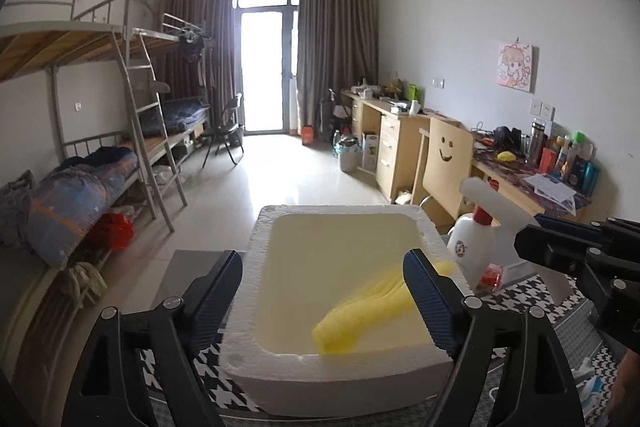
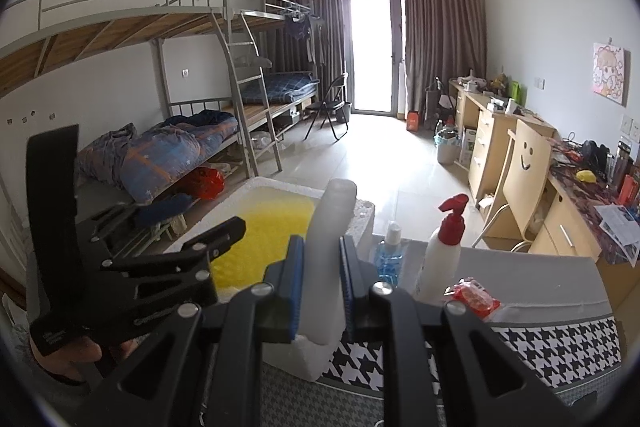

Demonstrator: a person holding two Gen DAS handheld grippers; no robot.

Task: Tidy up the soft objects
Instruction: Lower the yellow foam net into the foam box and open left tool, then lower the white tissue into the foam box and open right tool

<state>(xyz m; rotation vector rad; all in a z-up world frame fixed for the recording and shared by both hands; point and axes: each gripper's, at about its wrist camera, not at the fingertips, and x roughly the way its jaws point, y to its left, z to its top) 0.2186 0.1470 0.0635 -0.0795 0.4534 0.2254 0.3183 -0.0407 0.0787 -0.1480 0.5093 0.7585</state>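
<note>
Nearest us, our left gripper [image 1: 320,291] stands wide open over the foam box [image 1: 248,347], nothing between its pads; the yellow soft piece [image 1: 360,315] lies loose inside the box, against its right wall. Our right gripper [image 2: 320,267] is clamped on a pale translucent strip [image 2: 332,211], just beside the box. Beyond stand the spray bottle [image 2: 440,259] and blue bottle [image 2: 388,259]. We judge a sideways swing of the strip could topple those bottles, or it could catch the box rim and fall outside.
</note>
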